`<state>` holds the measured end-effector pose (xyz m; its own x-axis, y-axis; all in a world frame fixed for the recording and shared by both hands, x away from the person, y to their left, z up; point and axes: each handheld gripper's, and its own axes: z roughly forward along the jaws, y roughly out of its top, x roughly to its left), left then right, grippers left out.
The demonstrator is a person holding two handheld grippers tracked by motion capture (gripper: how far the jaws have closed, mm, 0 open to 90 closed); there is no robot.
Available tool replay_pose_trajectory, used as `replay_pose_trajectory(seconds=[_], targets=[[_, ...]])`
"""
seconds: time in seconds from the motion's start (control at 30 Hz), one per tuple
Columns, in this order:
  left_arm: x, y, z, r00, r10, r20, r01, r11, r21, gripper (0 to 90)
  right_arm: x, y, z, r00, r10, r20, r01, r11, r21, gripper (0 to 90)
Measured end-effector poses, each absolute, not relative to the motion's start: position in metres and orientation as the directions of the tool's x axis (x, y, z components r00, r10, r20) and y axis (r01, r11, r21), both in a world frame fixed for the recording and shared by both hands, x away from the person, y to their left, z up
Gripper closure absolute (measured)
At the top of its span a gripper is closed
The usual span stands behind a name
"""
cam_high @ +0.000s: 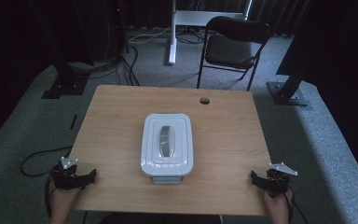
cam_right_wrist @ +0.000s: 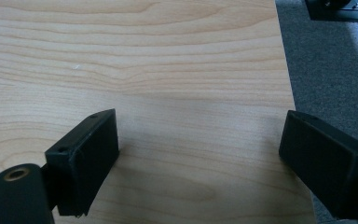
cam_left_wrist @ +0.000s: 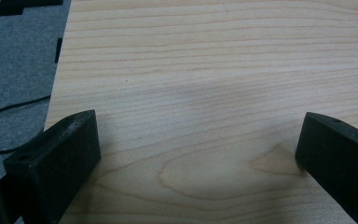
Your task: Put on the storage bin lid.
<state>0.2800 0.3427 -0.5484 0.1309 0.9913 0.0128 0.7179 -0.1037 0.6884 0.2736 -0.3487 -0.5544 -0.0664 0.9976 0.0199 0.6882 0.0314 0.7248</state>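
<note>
A white lidded container (cam_high: 167, 142) with a grey handle (cam_high: 166, 140) on its lid sits in the middle of the wooden table (cam_high: 223, 135). My left gripper (cam_high: 77, 173) rests at the table's front left corner, well left of the container. Its jaws stand wide apart over bare wood (cam_left_wrist: 198, 140), open and holding nothing. My right gripper (cam_high: 264, 178) rests at the front right corner, right of the container. It is open too, with bare tabletop between its jaws (cam_right_wrist: 200, 140).
A round cable hole (cam_high: 204, 100) lies near the table's far edge. A black folding chair (cam_high: 233, 46) and a white stand leg (cam_high: 172, 37) are beyond the table. Black stand bases (cam_high: 65, 86) and cables lie on the grey carpet.
</note>
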Motion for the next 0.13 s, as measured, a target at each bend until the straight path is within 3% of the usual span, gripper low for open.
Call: replay_pose_trajectory(seconds=[0.13], targets=[[0.2802, 0.3428, -0.5483, 0.139, 0.99, 0.013, 0.717, -0.11, 0.688, 0.2, 0.2736, -0.3487, -0.5544, -0.067, 0.998, 0.019, 0.688, 0.032, 0.725, 10.9]])
